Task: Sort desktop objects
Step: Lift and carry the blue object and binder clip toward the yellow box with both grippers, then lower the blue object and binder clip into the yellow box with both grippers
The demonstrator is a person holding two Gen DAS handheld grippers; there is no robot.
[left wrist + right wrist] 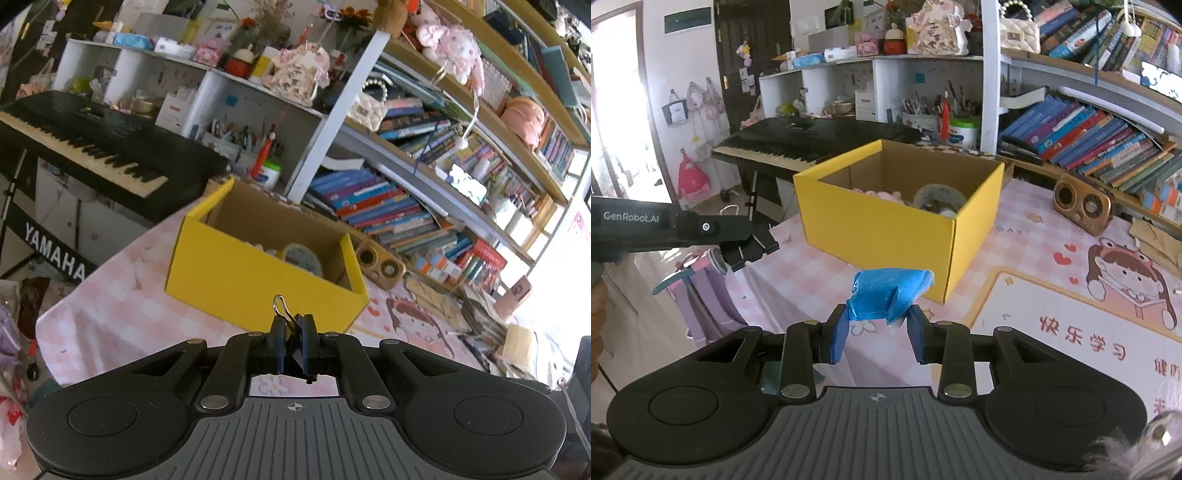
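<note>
**Drop-off into the yellow box: both tools loaded**

We have the left tool (pixel 291 341) clamped on a black binder clip (pixel 293 332), wire handle sticking up. Right tool (pixel 877 332) is clamped on a crumpled blue wrapped packet (pixel 888 291). Both sit short of the yellow box (pixel 886 236), above the pink checked counter (pixel 1027 236). Box already holds a tape roll (pixel 940 197) and something pale. We'd carry each load past the near wall before opening; releasing early risks it falling outside the box. Packet looks soft and light, the clip rigid.
</note>
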